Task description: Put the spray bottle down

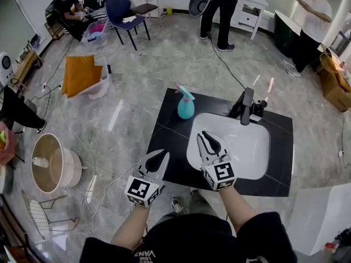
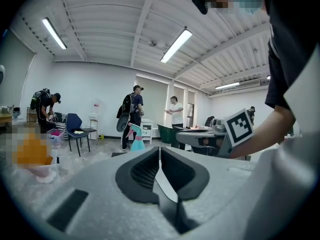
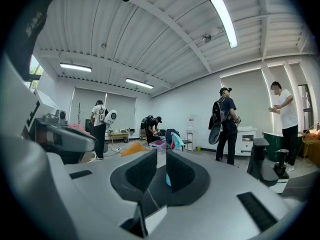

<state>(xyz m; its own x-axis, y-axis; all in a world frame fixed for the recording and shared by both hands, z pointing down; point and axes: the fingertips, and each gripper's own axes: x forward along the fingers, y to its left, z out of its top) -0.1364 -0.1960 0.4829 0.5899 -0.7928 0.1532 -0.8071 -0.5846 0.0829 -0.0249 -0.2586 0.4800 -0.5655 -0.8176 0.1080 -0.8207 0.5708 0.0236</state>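
Beyond the right gripper point(image 1: 208, 136) — spray bottle point(image 1: 186, 107), apart

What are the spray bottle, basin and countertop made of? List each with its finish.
Spray bottle: probably plastic, teal body with pink trigger head, smooth. Basin: looks like glazed ceramic, glossy white. Countertop: black stone or laminate, faintly reflective; can't tell which.

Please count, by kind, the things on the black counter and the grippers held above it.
spray bottle: 1
faucet: 1
sink: 1
grippers: 2, the left gripper and the right gripper
Total: 5
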